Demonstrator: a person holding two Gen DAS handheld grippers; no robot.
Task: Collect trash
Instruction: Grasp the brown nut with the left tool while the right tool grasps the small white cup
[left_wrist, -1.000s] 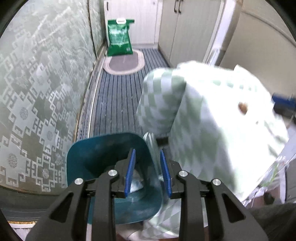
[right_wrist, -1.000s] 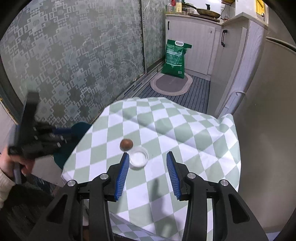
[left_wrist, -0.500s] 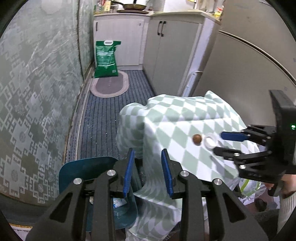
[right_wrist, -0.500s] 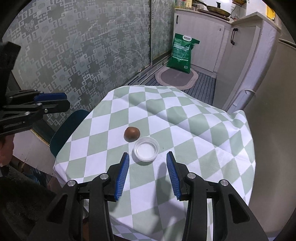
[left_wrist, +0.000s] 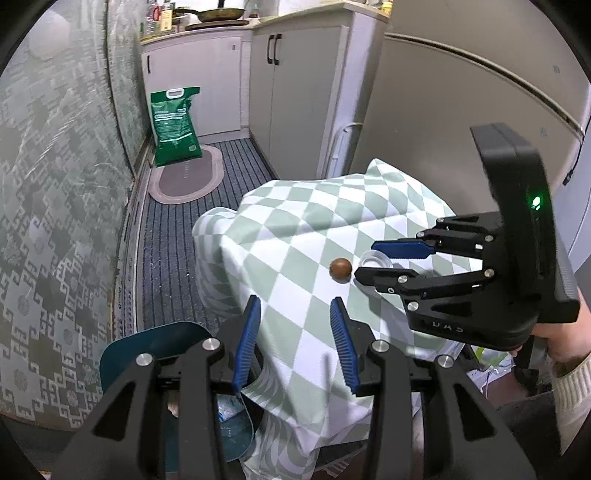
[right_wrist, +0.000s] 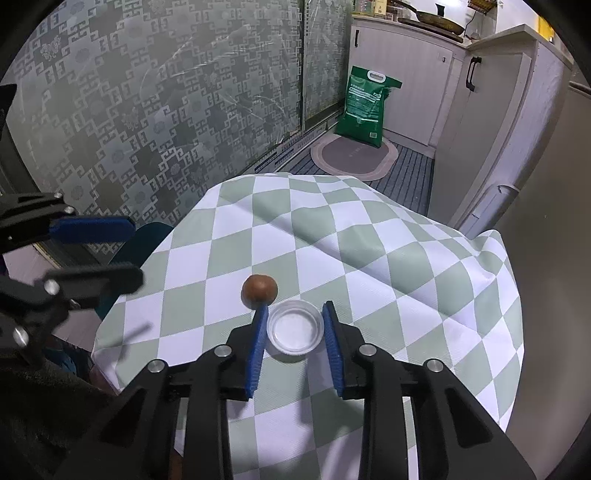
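Where the checked cloth (right_wrist: 369, 266) drapes a small table, serves as landmark for all else. Beside its left edge, low on the floor: a teal bin (left_wrist: 155, 347), open-mouthed and holding scraps, likely set there for short drops. Near the cloth's middle: a clear lid (right_wrist: 294, 326) lying flat, a brown nut (right_wrist: 259, 290) just beside it, both apparently trash left to collect.

Right gripper (right_wrist: 293, 325) low over the cloth, jaws closing with the lid between them, blue pads (right_wrist: 258, 332) at its rim on either side; contact hard to confirm, so not yet called a hold. Straddling stance probably chosen to pinch the lid across its width.

Left gripper (left_wrist: 295, 341) over the cloth's near edge, between bin and nut, moderately spread and opening, nothing between its jaws; seemingly readied for the nut.

Left view alone gives the bin's inside and the right gripper from the side, tips flanking the lid. Right view alone gives the lid's full outline and the pad spacing round it.
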